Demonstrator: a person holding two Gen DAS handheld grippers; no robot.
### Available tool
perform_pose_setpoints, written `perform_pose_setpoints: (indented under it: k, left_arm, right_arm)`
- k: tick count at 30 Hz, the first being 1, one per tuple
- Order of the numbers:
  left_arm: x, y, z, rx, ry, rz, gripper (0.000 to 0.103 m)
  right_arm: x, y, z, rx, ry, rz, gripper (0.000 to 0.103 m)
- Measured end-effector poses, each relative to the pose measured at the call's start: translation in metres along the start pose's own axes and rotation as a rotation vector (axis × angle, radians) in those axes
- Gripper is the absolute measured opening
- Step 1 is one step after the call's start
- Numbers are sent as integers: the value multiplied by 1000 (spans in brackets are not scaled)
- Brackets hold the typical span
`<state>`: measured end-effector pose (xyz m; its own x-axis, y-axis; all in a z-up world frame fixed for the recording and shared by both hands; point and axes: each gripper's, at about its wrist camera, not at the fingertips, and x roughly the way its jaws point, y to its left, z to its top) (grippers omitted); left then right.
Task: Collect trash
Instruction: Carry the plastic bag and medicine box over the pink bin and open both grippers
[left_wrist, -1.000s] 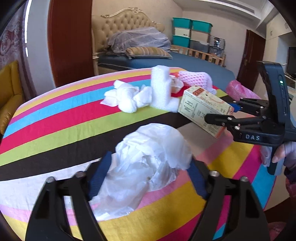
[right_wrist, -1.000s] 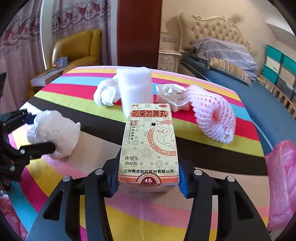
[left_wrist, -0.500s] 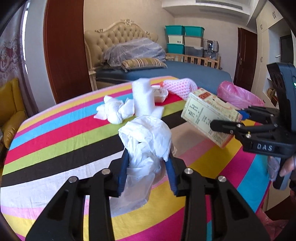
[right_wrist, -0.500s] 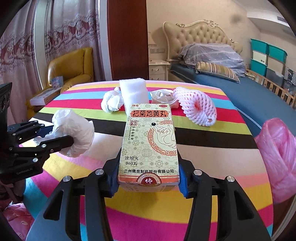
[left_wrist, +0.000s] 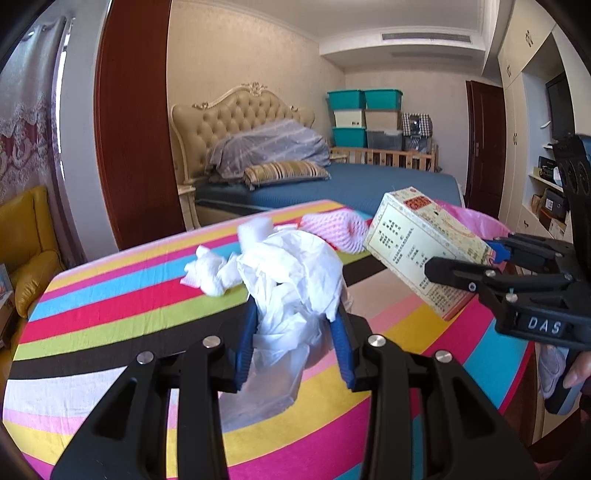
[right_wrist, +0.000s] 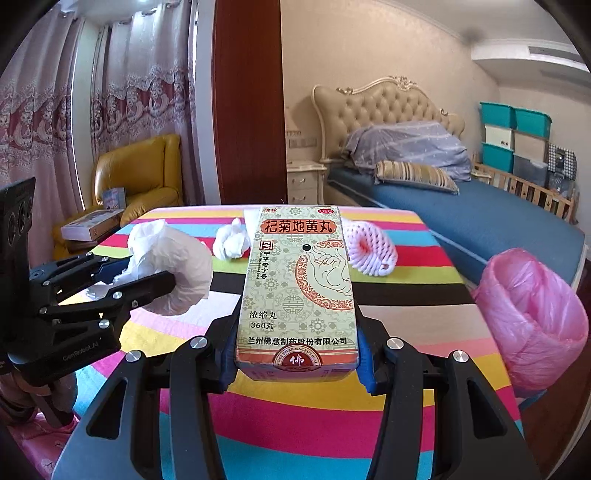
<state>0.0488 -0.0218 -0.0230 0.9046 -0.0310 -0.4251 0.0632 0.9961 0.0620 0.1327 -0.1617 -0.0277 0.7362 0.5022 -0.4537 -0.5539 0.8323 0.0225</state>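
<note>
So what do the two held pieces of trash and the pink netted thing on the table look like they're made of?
White wad in the left gripper: thin plastic film, probably; translucent and glossy where it hangs.
Medicine box in the right gripper: printed cardboard, sharp folded edges, slight sheen.
Pink net sleeve: foam mesh, likely; puffy matte lattice.

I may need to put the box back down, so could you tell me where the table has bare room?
The near half of the striped table is bare, from the black stripe to the near edge. Its right side beside the pink bag is bare too. The far end is crowded: crumpled tissue and pink foam net lie there.
</note>
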Motion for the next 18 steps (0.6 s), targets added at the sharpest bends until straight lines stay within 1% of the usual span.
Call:
perform_pose_setpoints:
  k: [8,18]
  left_arm:
    - [1,-17,11,29,-28,-24,37]
    - [14,-35,25,49,-48,-70,37]
  right_arm:
    - [-15,-18,-6,37,-21,-19,48]
    - [-33,-48,-11,83,-47,-71,48]
